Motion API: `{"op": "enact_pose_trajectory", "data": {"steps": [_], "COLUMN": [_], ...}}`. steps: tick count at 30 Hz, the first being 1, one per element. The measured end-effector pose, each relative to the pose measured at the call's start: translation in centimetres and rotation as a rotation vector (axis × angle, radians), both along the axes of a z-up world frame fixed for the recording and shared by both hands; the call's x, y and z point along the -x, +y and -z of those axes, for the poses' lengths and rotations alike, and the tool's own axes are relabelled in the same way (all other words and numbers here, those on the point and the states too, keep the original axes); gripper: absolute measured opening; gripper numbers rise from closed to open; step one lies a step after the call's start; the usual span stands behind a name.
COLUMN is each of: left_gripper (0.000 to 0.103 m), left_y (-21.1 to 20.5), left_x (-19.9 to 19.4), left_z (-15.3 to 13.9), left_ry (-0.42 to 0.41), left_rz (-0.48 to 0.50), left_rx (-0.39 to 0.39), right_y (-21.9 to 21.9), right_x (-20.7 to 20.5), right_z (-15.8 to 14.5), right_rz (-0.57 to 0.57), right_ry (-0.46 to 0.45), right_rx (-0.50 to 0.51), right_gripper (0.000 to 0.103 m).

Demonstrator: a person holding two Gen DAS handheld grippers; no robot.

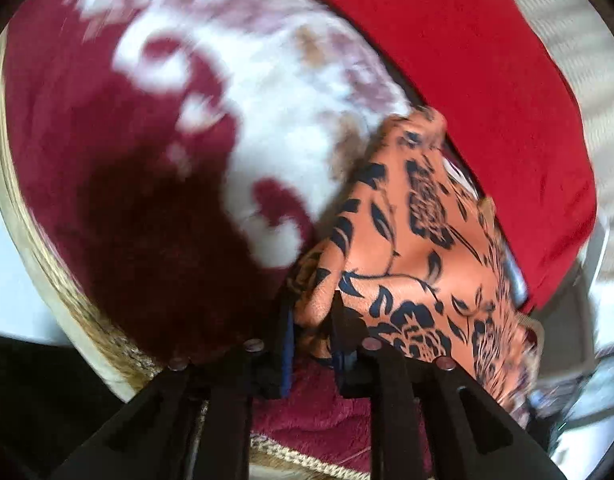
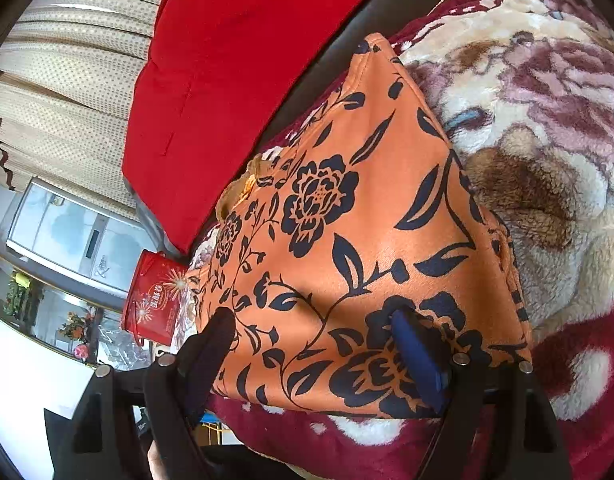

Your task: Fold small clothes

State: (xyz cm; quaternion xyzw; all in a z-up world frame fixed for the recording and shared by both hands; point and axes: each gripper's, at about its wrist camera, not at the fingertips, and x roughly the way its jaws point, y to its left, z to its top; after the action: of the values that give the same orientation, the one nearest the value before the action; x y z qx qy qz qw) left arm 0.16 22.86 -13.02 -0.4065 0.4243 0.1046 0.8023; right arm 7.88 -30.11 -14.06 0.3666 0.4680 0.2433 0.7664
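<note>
The blanket (image 1: 147,128) is smeared by motion in the left wrist view — its pale pattern cannot be made out there. The orange cloth (image 1: 407,248) covers the tips of the left gripper (image 1: 313,320), and its far edge is blurred. The red cushion (image 2: 227,80) runs off the top edge in the right wrist view. The print on the red tin (image 2: 155,300) is too small to read — the cloth hides its right side. The right gripper (image 2: 319,344) has its bases cut off below.
</note>
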Motion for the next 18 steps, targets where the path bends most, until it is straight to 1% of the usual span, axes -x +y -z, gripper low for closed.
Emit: {"op": "enact_pose_trajectory", "data": {"steps": [1, 2, 3, 4, 5, 7, 8, 9, 10, 11, 12, 13, 14, 15, 16, 18], "left_gripper": [0.04, 0.054, 0.062, 0.065, 0.071, 0.073, 0.073, 0.073, 0.073, 0.073, 0.071, 0.066, 0.04, 0.005, 0.006, 0.007], "left_y": [-0.5, -0.8, -1.0, -1.3, -1.4, -1.1, -0.8, -0.4, -0.1, 0.0, 0.2, 0.6, 0.8, 1.5, 2.1, 3.0], "left_x": [-0.2, -0.2, -0.1, -0.4, -0.9, -3.8, -5.4, -8.2, -9.9, -12.2, -14.4, -16.8, -17.8, -19.2, -19.8, -20.4], "left_z": [-1.4, -2.5, -4.1, -5.7, -6.6, -8.3, -8.7, -8.6, -8.1, -7.4, -6.4, -5.2, -4.8, -4.0, -3.5, -2.5], "left_ry": [0.02, 0.012, -0.018, -0.054, -0.075, -0.118, -0.117, -0.089, -0.069, -0.046, -0.002, 0.042, 0.054, 0.076, 0.086, 0.092], "left_rz": [0.028, 0.042, 0.048, 0.058, 0.079, 0.124, 0.141, 0.165, 0.18, 0.217, 0.254, 0.267, 0.267, 0.258, 0.247, 0.204], "left_rx": [-0.058, -0.098, -0.148, -0.211, -0.242, -0.286, -0.301, -0.331, -0.356, -0.362, -0.354, -0.357, -0.358, -0.329, -0.308, -0.322], "right_y": [-0.1, -0.2, -0.3, -0.4, -0.5, -0.5, -0.4, -0.4, -0.4, -0.5, -0.6, -0.6, -0.6, -0.6, -0.7, -0.8], "right_x": [0.0, -0.1, -0.1, -0.2, -0.2, -0.2, -0.2, -0.1, -0.1, -0.1, -0.2, -0.2, -0.2, -0.2, -0.3, -0.4], "right_z": [0.0, 0.1, 0.2, 0.2, 0.2, 0.2, 0.2, 0.1, 0.1, 0.1, 0.2, 0.2, 0.2, 0.3, 0.3, 0.4], "right_rz": [-0.001, -0.002, -0.002, 0.0, 0.001, -0.004, -0.007, -0.011, -0.015, -0.018, -0.02, -0.022, -0.026, -0.029, -0.033, -0.041], "right_ry": [0.001, 0.003, 0.006, 0.009, 0.01, 0.011, 0.009, 0.008, 0.008, 0.009, 0.011, 0.013, 0.014, 0.015, 0.017, 0.016], "right_rx": [-0.006, -0.014, -0.021, -0.029, -0.034, -0.033, -0.031, -0.031, -0.031, -0.034, -0.042, -0.045, -0.047, -0.049, -0.052, -0.059], "right_gripper": [0.083, 0.083, 0.083, 0.083, 0.083, 0.083, 0.083, 0.083, 0.083, 0.083, 0.083, 0.083, 0.083, 0.083, 0.083, 0.083]}}
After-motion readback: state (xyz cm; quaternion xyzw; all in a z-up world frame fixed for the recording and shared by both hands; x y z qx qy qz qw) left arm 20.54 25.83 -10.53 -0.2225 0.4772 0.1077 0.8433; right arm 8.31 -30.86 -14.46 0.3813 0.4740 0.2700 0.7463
